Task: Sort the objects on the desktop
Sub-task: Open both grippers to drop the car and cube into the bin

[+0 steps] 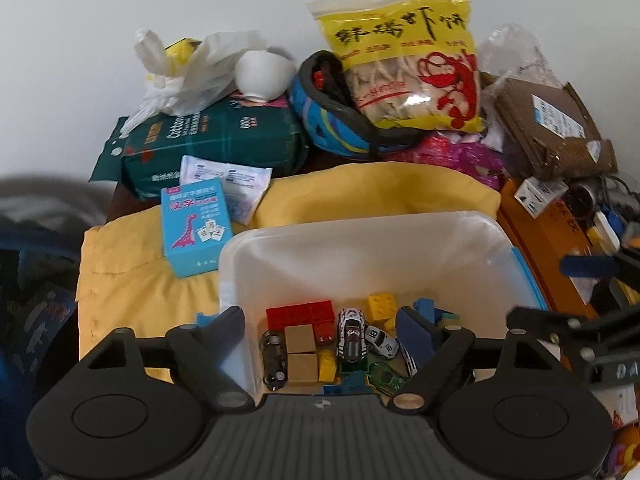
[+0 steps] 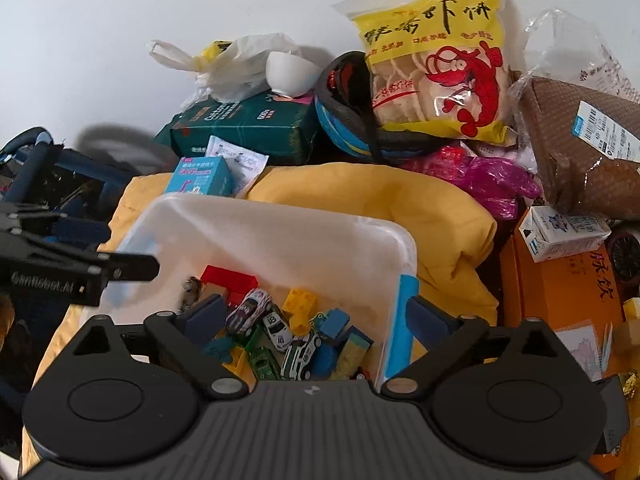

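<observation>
A translucent plastic bin rests on a yellow cloth. Inside lie red bricks, yellow bricks, tan blocks and several toy cars, among them a white one. My left gripper is open and straddles the bin's left wall, one finger outside it and one among the toys. Across the right wall stands my right gripper, open too, its left finger inside the bin. Neither holds anything.
A light-blue card box lies behind the bin. Further back are a green tissue pack, a white bowl, a blue helmet, a yellow snack bag and a brown parcel. An orange box and a milk carton crowd the right.
</observation>
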The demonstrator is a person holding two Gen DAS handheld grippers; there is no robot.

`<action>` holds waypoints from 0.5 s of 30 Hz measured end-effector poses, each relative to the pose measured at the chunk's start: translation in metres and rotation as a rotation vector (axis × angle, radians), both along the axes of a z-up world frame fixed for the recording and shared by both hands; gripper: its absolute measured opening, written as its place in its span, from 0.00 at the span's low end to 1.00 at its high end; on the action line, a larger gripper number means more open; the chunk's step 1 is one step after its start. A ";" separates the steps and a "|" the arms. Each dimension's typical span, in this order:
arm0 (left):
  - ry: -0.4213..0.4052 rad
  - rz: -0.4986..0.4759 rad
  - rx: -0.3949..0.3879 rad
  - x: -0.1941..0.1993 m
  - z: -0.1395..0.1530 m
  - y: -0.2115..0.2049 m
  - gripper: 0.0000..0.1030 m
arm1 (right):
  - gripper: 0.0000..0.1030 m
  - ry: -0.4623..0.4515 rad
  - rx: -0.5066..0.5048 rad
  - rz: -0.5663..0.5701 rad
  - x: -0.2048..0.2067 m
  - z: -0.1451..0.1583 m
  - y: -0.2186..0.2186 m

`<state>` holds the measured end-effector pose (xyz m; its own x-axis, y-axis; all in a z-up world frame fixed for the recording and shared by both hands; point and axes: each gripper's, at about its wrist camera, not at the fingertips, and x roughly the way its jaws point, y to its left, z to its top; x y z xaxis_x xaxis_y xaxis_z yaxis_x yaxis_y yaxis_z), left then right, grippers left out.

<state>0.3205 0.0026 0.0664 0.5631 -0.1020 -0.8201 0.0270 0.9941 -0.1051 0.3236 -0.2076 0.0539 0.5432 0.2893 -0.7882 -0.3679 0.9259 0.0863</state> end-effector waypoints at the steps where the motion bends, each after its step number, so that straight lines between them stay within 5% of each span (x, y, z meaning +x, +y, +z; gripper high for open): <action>1: 0.003 0.004 0.001 0.001 0.001 0.000 0.84 | 0.97 0.002 -0.005 -0.002 0.000 0.001 0.000; 15: 0.080 -0.005 0.047 0.012 0.000 -0.009 0.87 | 0.99 0.003 -0.056 0.033 -0.002 0.007 0.013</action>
